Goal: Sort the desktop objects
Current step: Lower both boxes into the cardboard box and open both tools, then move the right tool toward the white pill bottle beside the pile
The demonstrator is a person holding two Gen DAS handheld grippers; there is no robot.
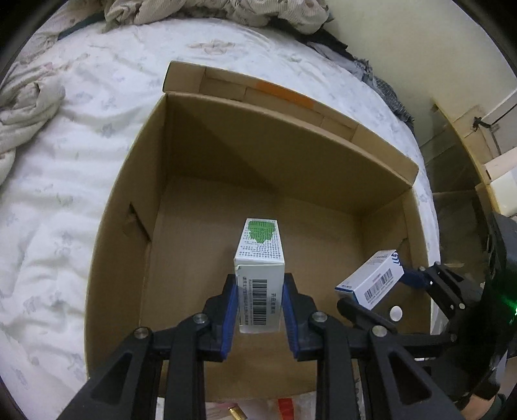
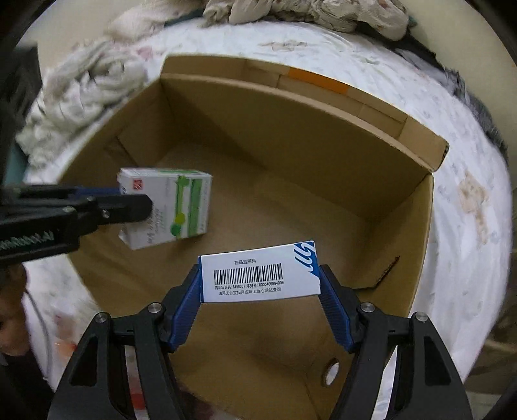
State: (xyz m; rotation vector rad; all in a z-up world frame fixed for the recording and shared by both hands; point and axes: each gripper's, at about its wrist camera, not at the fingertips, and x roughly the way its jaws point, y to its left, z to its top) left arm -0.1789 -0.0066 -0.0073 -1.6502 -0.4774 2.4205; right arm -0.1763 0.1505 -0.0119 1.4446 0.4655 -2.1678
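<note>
Your left gripper (image 1: 260,300) reached forward over the near edge of the open cardboard box (image 1: 129,194), its blue-padded fingers (image 1: 230,310) clamped on the sides of a white medicine carton with green print (image 1: 260,255). You held that carton lengthwise along the fingers, barcode face up, its far end pointing into the box and hanging above the bare cardboard floor. From the right wrist view the same carton (image 2: 168,206) sat in the left gripper (image 2: 139,206) over the left part of the box.

Your right gripper (image 2: 260,284) was beside it, to the right, also over the box interior. Its blue fingers (image 2: 189,297) were spread wide and pressed against the two short ends of a white and blue medicine carton (image 2: 258,274), held crosswise with the barcode face up. In the left wrist view that carton (image 1: 371,281) was tilted, near the box's right wall, with the right gripper (image 1: 381,290) coming in from the right.

The box stood on a bed covered by a white floral sheet (image 1: 64,161), flaps (image 1: 258,87) folded outward, an orange strip of tape on the far flap. Beyond it lay a rumpled beige blanket (image 1: 210,13), and past the bed's right edge some dark clothes (image 1: 371,71) against a pale wall (image 1: 420,42).
</note>
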